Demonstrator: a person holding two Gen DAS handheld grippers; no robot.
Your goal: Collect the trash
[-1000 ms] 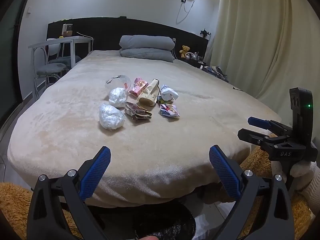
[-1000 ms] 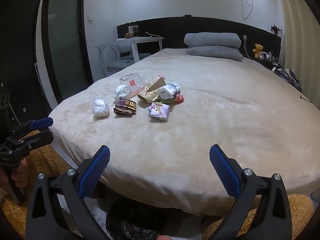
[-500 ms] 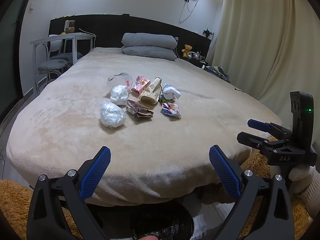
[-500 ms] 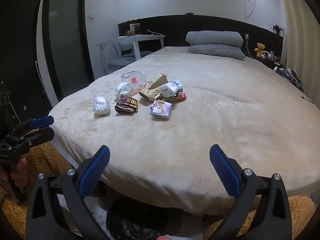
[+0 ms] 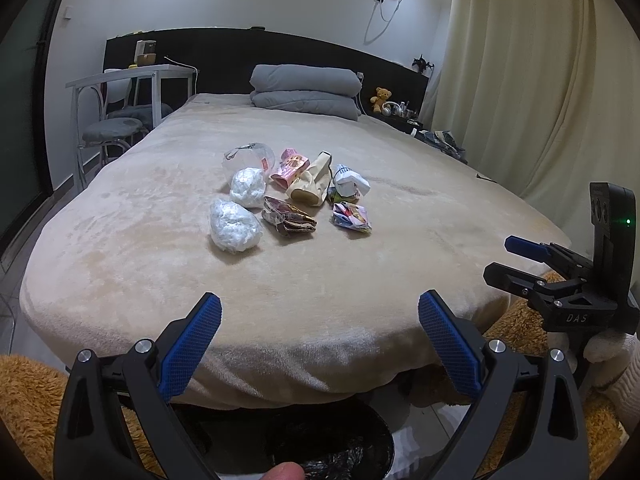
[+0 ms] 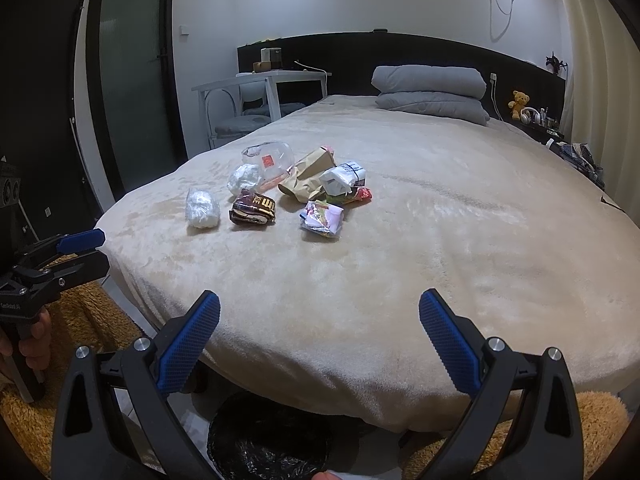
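Several pieces of trash lie in a cluster on the beige bed [image 5: 320,280]: a crumpled clear wrap [image 5: 234,230], a second white wad [image 5: 248,187], a brown snack wrapper [image 5: 289,221], a colourful packet [image 5: 352,217], a tan paper bag [image 5: 314,184] and a clear bag [image 5: 250,156]. The same wrap [image 6: 202,208], brown wrapper [image 6: 253,212] and packet [image 6: 323,219] show in the right wrist view. My left gripper [image 5: 320,344] hangs open over the bed's near edge, holding nothing. My right gripper [image 6: 319,344] is open too and holds nothing. A black-lined bin [image 6: 268,436] stands on the floor below.
Grey pillows [image 5: 306,90] lie at the headboard. A white table with chairs [image 5: 120,100] stands left of the bed, and curtains [image 5: 540,100] hang on the right. An orange shaggy rug [image 6: 88,312] covers the floor around the bin [image 5: 332,440].
Both grippers have drifted a little forward and up toward the bed, so the trash sits slightly nearer in view. Both stay open.
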